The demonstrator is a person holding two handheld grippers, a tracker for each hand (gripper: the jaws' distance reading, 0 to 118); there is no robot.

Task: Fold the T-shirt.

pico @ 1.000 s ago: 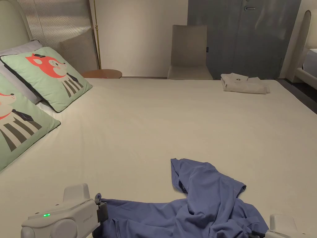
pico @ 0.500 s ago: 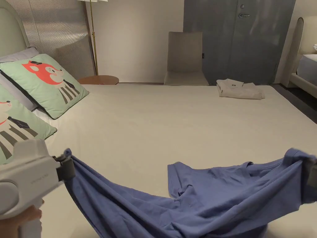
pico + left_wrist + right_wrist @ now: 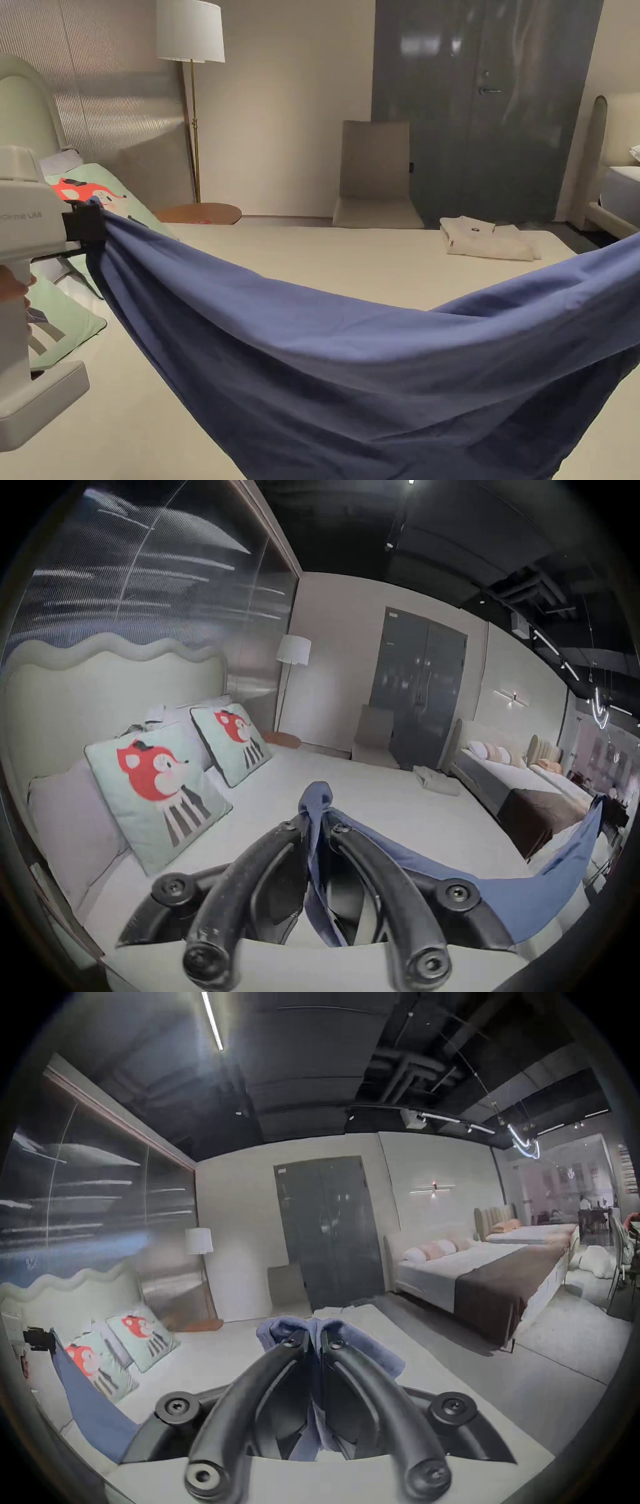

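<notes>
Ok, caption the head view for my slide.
Left claw holds one end of a blue T-shirt stretched, sagging, above the bed.

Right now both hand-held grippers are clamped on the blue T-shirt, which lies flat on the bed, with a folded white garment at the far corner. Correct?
Not quite: the blue T-shirt is not lying flat. In the head view it hangs stretched in the air between the left hand-held gripper and right hand-held gripper, above the bed. The folded white garment is right.

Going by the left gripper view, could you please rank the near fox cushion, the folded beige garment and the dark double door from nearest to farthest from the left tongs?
1. Near mint-green fox cushion, just left of the left tongs.
2. Folded beige garment, at the bed's far right corner.
3. Dark grey double door, on the back wall.
</notes>
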